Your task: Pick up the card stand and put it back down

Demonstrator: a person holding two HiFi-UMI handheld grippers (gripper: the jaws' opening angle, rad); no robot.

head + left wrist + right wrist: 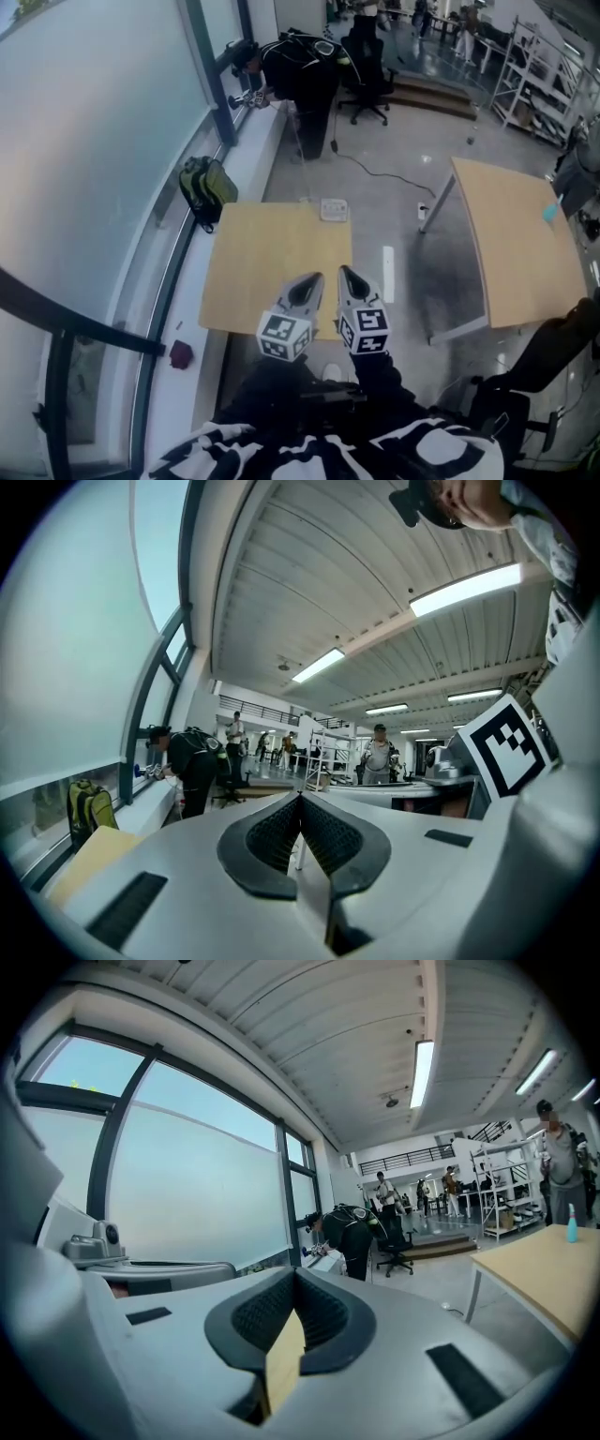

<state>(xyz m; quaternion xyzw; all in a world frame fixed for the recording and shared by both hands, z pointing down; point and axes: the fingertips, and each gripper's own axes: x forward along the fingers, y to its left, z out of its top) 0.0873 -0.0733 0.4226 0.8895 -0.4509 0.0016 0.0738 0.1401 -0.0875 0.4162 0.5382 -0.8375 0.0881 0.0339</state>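
I hold both my claws side by side over the near edge of the wooden table (253, 272). My left gripper (299, 801) is clenched, its pads pressed together with nothing between them. My right gripper (294, 1277) is clenched the same way and is just as empty. The card stand (334, 208), small and pale, sits at the table's far edge, well apart from both claws. A green backpack (207, 187) leans near the table's far left corner.
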